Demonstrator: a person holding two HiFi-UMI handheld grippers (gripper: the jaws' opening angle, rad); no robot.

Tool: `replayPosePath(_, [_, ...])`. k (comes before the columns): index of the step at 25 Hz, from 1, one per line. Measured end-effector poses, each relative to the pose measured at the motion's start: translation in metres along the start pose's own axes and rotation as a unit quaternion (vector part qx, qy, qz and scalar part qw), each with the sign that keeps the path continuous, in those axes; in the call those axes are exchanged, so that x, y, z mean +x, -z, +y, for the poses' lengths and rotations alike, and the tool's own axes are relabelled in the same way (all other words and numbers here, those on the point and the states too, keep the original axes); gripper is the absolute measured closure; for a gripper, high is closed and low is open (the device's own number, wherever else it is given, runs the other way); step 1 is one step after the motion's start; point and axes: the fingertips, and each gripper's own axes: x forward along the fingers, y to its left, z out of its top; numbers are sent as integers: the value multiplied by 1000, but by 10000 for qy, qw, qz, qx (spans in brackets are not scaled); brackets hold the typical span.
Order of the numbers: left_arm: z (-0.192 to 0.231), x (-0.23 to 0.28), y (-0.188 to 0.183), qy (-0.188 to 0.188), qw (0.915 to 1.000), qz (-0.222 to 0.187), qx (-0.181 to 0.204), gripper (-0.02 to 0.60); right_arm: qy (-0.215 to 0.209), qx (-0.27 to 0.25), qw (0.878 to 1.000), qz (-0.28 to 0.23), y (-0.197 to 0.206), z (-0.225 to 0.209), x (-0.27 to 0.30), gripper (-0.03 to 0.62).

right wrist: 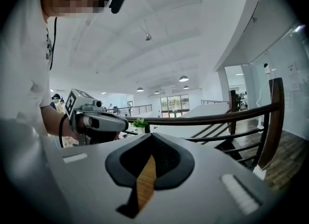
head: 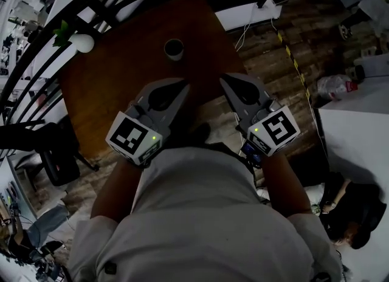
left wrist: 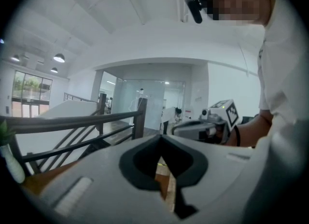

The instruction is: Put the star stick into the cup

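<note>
We cannot find the star stick in any view. It does not lie on the bare wood, and neither pair of tongs holds it. The cup (head: 174,48) stands upright toward the far end of the tabletop (head: 115,92). Its inside is too dark and small for us to tell whether the stick is already in there.

The left tongs (head: 181,83) and the right tongs (head: 223,78) are both held back close to our body, side by side and well apart from the cup. In the left gripper view the jaws are closed tip to tip with nothing between them. Only a sliver of wood and floor shows through the gap behind the tips. In the right gripper view the jaws are closed too and empty, with a strip of brown wood showing behind them.

We judge that no carrying step is in hand. Either the stick is already in the cup and the task is over, or the stick has yet to be found and picked up. The pictures do not settle which.

The tabletop is dark reddish-brown wood. Besides the cup it carries only a small white vase (head: 82,43) with a green sprig, at the far left corner. A dark railing (head: 36,56) runs past that side. Wood-plank flooring (head: 273,62) lies to the right, with a white cable across it and a white table (head: 355,153) beyond. The gripper views show a large, bright hall with white ceilings and glass walls.
</note>
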Motion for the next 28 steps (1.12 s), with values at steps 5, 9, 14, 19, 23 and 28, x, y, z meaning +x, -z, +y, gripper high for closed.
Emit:
replayPosePath(5, [-1,-21,2,26,10000,-8,47,578,43,31,10000,-59,0,18,1,588])
replayPosePath(9, [1,-39,0,210,9997,9,96,578,158,41,9998,-137,-7,34,5,588])
replayPosePath(14, [6,-70,-4,448,9987,64,236,578,450,44,9986,-288,-24,56,11,588])
replayPosePath(19, [2,-113,-1,764,9966,80,311,578,837,58,9957,-383,-34,92,12,588])
replayPosePath(23, [0,-157,6,999,9941,80,425,578,1189,44,9921,-407,-34,132,13,588])
replayPosePath(28, [-6,-201,25,1303,9910,89,300,578,1518,112,9879,-299,-21,183,10,588])
